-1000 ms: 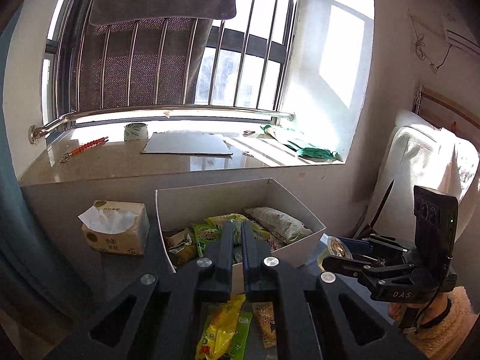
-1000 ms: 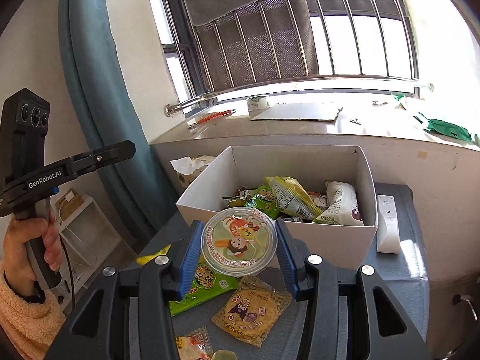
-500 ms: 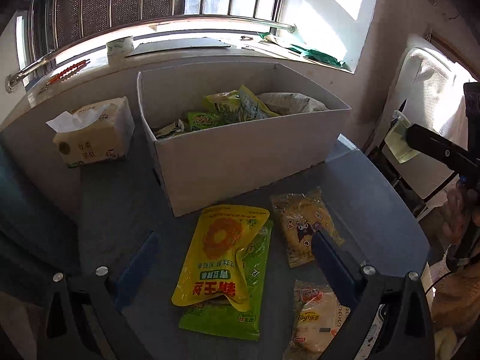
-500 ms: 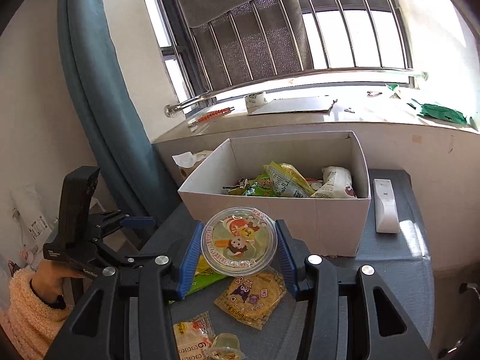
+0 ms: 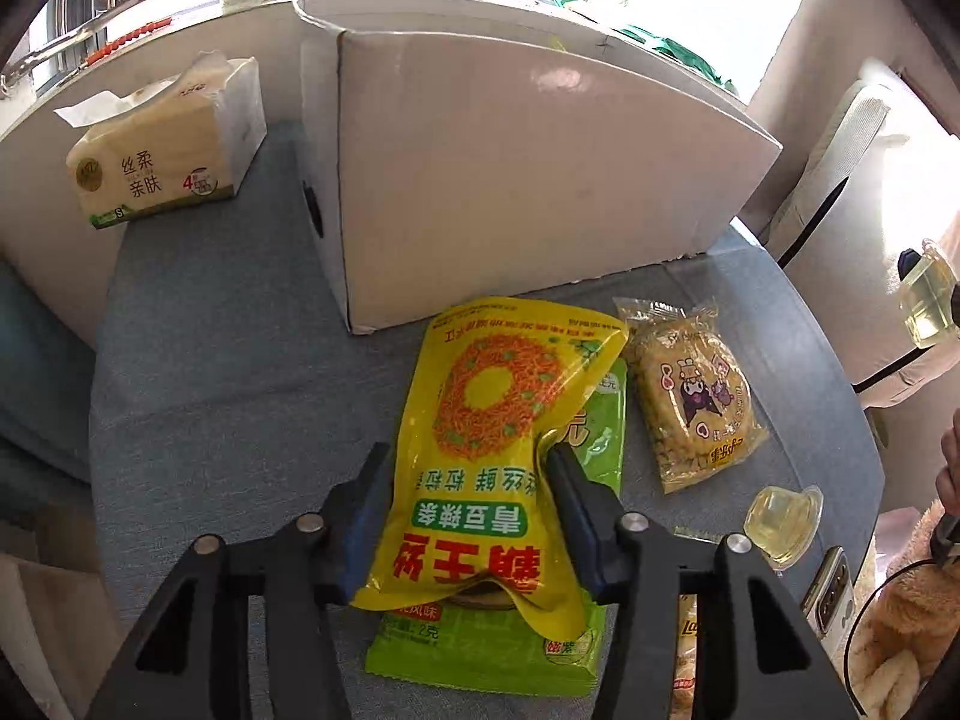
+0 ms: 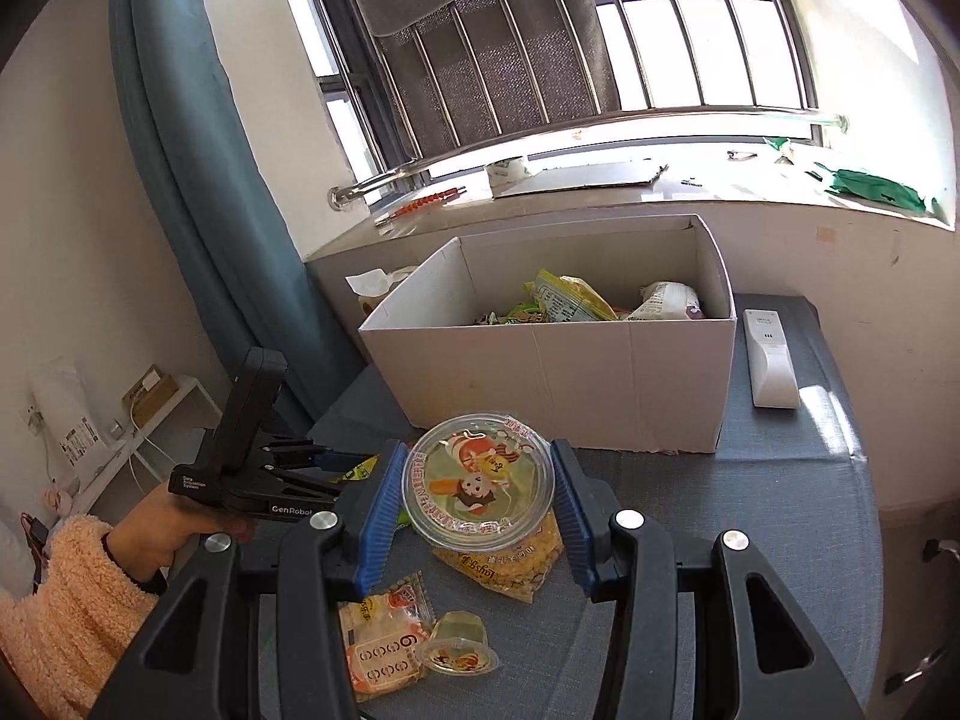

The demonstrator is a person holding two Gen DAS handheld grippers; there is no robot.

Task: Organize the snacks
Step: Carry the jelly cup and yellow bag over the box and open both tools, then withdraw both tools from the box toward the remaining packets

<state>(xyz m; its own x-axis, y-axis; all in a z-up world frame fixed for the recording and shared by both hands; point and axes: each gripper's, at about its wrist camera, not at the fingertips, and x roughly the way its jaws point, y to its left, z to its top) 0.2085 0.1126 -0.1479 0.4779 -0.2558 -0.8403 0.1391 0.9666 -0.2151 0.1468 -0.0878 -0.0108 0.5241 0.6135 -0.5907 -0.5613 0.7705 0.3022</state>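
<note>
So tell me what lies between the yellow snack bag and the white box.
Nothing: in the left wrist view only bare blue-grey tabletop separates the yellow snack bag from the white box, a narrow strip at the bag's top edge.

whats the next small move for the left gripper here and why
Probably finish the squeeze, then lift. The left gripper is closing with the yellow snack bag between its fingers, already denting its right edge. The bag still lies on the green packet in front of the white box, so a firm pinch should come first, so that only the top bag rises.
</note>
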